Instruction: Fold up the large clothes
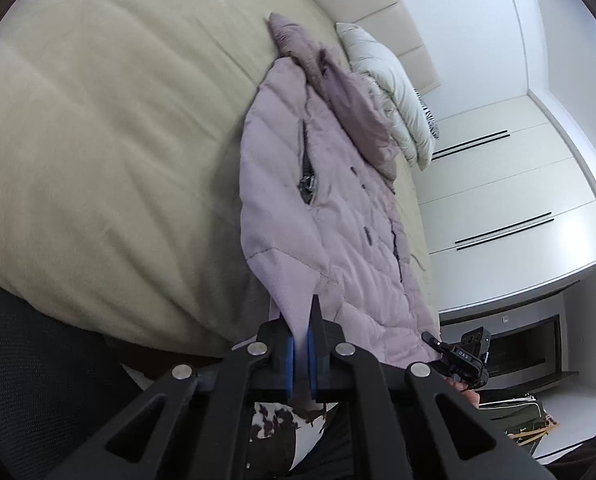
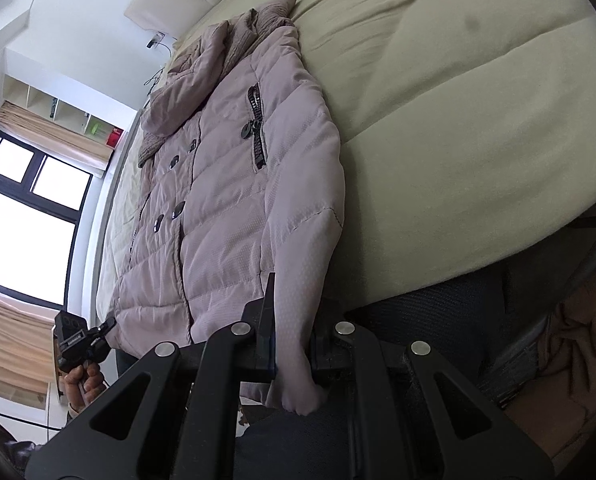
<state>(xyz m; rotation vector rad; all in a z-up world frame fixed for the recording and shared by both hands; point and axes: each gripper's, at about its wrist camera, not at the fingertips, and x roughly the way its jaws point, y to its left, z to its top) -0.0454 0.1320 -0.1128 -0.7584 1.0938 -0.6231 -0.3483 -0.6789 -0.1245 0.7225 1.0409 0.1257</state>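
Here, each hand-held gripper, left (image 1: 301,332) and right (image 2: 293,320), pinches the puffy mauve quilted coat's (image 2: 233,184) hem; slick padding may slip free.

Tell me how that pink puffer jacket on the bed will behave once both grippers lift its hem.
The pink puffer jacket will probably sag between the left gripper and right gripper; its hem already droops limp there. The quilted padding suggests it is bulky but light. The smooth shell may slip.

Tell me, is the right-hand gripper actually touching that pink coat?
Touching. In the right wrist view the right gripper has the pink coat pinched between its fingers, with the sleeve end bulging out behind them.
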